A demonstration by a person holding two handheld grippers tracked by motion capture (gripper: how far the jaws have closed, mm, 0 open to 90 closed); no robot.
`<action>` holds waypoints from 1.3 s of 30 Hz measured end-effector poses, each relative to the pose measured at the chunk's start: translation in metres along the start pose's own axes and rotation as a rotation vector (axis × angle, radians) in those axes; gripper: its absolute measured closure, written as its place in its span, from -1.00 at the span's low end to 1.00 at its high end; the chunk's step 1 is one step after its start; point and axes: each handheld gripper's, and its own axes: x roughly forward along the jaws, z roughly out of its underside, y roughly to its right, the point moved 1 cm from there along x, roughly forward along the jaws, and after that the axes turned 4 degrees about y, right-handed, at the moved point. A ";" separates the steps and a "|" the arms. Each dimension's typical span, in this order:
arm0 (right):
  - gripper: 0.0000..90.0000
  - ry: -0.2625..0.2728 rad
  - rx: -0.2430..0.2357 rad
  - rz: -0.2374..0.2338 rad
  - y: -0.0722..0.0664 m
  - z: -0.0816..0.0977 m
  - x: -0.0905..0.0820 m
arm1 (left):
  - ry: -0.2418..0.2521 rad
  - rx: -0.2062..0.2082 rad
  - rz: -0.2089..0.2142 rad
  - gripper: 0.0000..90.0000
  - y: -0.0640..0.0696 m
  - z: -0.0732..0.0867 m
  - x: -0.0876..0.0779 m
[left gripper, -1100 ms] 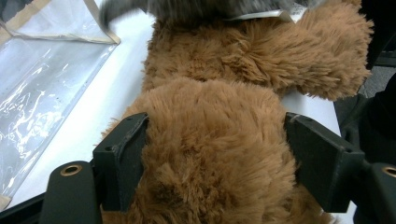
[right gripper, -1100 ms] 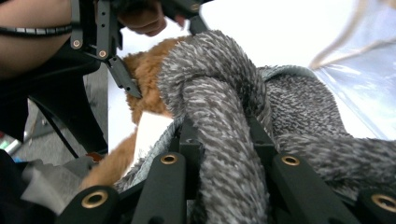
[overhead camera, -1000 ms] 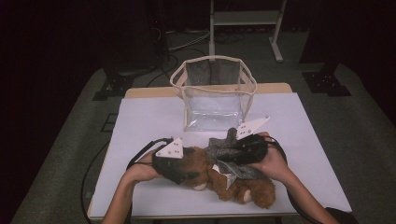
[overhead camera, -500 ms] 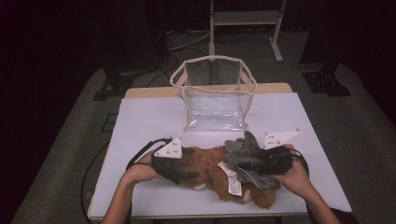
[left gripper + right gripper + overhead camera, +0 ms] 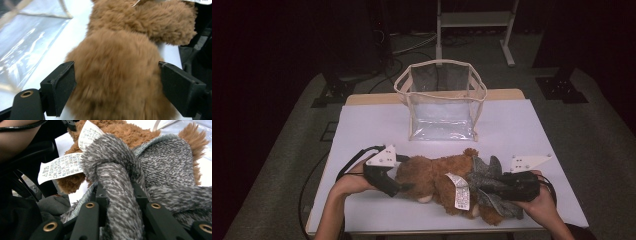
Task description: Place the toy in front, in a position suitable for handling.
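Note:
A brown plush toy [image 5: 432,177] lies on its side near the front of the white table [image 5: 532,130], with a white care label [image 5: 460,190] hanging from it. My left gripper [image 5: 404,186] is at its left end. In the left gripper view the jaws have just been opening and flank the furry body [image 5: 117,75], the fur only brushing the pads [image 5: 62,87]. A grey knitted garment [image 5: 484,175] wraps the toy's right end. My right gripper [image 5: 493,186] is shut on a rolled strip of that grey knit [image 5: 117,185], with the label [image 5: 62,165] just beyond.
A clear plastic bag [image 5: 442,100] with beige trim stands open at the back middle of the table. Cables trail from both grippers over the front edge. Bare table lies left and right of the bag. Dark floor and stands surround the table.
My right gripper moved to the right and slightly down, drawing the grey knit with it toward the toy's right end. The left hand stayed put beside the plush.

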 end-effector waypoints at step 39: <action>0.64 -0.152 -0.094 -0.082 0.014 -0.081 0.069 | 0.123 -0.039 0.037 -0.06 0.001 0.009 0.032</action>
